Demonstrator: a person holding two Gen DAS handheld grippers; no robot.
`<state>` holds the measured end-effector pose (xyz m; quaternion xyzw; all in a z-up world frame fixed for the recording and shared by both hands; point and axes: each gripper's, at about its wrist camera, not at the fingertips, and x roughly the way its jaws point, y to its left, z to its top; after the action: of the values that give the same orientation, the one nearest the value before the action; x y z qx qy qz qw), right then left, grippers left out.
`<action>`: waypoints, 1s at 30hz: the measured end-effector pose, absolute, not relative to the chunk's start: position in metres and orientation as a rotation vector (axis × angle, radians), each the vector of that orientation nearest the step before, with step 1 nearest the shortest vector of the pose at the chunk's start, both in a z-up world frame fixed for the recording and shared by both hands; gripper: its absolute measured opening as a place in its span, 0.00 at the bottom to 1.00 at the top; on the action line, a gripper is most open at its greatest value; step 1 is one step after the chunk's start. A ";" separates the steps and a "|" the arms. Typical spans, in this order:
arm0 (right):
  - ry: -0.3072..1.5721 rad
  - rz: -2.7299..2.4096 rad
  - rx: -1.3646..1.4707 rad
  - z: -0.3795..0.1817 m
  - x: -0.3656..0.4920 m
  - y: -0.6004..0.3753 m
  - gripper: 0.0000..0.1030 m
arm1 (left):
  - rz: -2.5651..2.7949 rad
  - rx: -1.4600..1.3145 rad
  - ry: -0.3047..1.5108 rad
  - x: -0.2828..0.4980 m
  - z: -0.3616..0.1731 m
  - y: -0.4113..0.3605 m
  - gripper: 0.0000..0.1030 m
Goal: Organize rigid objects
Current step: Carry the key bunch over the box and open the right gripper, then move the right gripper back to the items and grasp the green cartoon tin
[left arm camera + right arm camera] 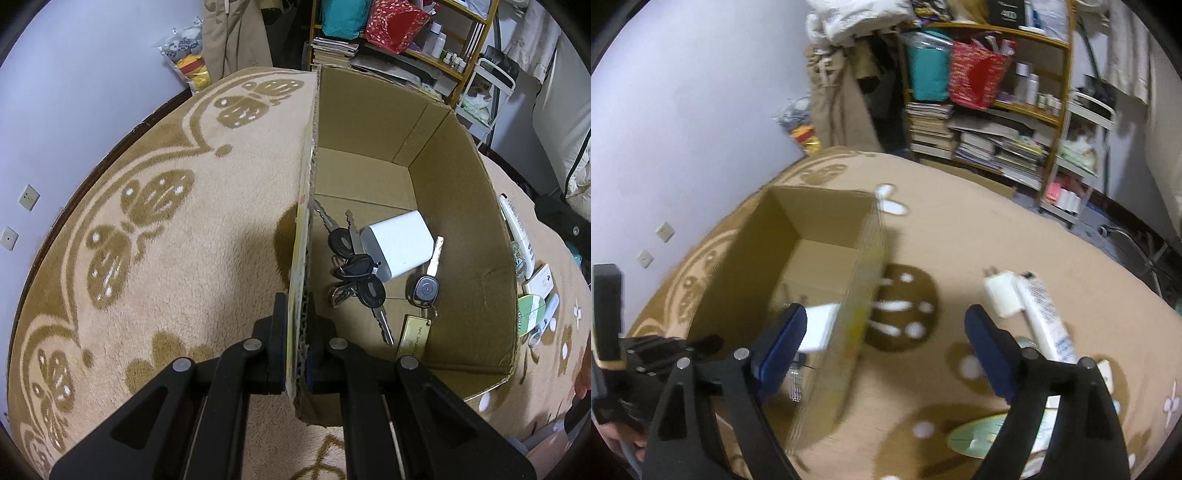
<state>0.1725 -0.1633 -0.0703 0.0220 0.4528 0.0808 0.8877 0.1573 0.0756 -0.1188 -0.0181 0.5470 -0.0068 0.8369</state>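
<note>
The left tool [298, 332] is clenched on the near end of the cardboard box's [454, 206] left wall, one finger outside and one inside, pads pressed to the corrugated edge. The box sits open-topped on a beige carpet [184, 206] with brown leaf patterns, its long axis running away from the left wrist camera toward the shelving [424, 40] at the far side of the room.

Inside the box, toward its near end, lies a white charger block [397, 243], tilted on the floor of the box. Just left of it and touching it is a bunch of black-headed keys [354, 273], blades fanned partly toward the far wall and partly toward the near one. To the right of the bunch lies a car key [426, 286] with its blade pointing away toward the far wall, a gold tag [415, 334] lying at its near end.

The right tool [886, 354] is released, its blue-padded fingers [785, 339] spread wide with nothing between them, hanging over the carpet at the box's right wall. On the carpet well right of the box lie a white plug adapter [1003, 293], prongs pointing away, and touching it a white tube [1047, 321] whose long axis runs near to far. A round green-and-white disc [982, 434] lies near the right tool.
</note>
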 end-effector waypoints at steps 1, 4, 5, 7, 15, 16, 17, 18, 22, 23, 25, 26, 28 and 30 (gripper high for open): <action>0.946 0.146 0.050 -0.072 0.172 -0.171 0.89 | -0.015 -0.038 1.158 0.157 -0.119 0.076 0.07; 0.964 0.101 0.058 -0.079 0.170 -0.190 0.89 | -0.015 -0.038 1.157 0.157 -0.118 0.075 0.07; 0.971 0.087 0.062 -0.082 0.168 -0.195 0.89 | -0.015 -0.039 1.157 0.157 -0.119 0.076 0.07; 0.985 0.062 0.070 -0.087 0.164 -0.205 0.89 | -0.015 -0.040 1.158 0.157 -0.118 0.076 0.07; 1.047 0.004 0.131 -0.115 0.148 -0.236 0.89 | -0.013 -0.035 1.158 0.157 -0.119 0.076 0.07; 1.052 0.001 0.137 -0.117 0.148 -0.239 0.89 | -0.013 -0.033 1.158 0.157 -0.119 0.076 0.07; 1.054 -0.002 0.140 -0.119 0.148 -0.240 0.89 | -0.012 -0.032 1.158 0.157 -0.119 0.076 0.07; 1.056 -0.005 0.140 -0.121 0.148 -0.242 0.89 | -0.012 -0.030 1.158 0.156 -0.118 0.076 0.07; 1.058 -0.011 0.142 -0.127 0.151 -0.246 0.89 | -0.009 -0.025 1.158 0.155 -0.119 0.076 0.07; 1.058 -0.012 0.146 -0.129 0.153 -0.248 0.89 | -0.008 -0.025 1.159 0.155 -0.119 0.076 0.07; 1.060 -0.012 0.162 -0.132 0.156 -0.251 0.89 | -0.010 -0.025 1.158 0.155 -0.119 0.076 0.06; 1.063 -0.011 0.172 -0.135 0.158 -0.253 0.89 | -0.011 -0.026 1.157 0.155 -0.119 0.076 0.06; 1.071 -0.016 0.176 -0.140 0.162 -0.254 0.89 | -0.011 -0.021 1.157 0.156 -0.119 0.076 0.05; 1.086 -0.028 0.174 -0.146 0.167 -0.256 0.89 | -0.011 -0.019 1.157 0.156 -0.119 0.076 0.05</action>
<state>0.1672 -0.2563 -0.1464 0.0827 0.5161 -0.0133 0.8524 0.1556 0.0756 -0.1191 -0.0091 0.5469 -0.0052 0.8372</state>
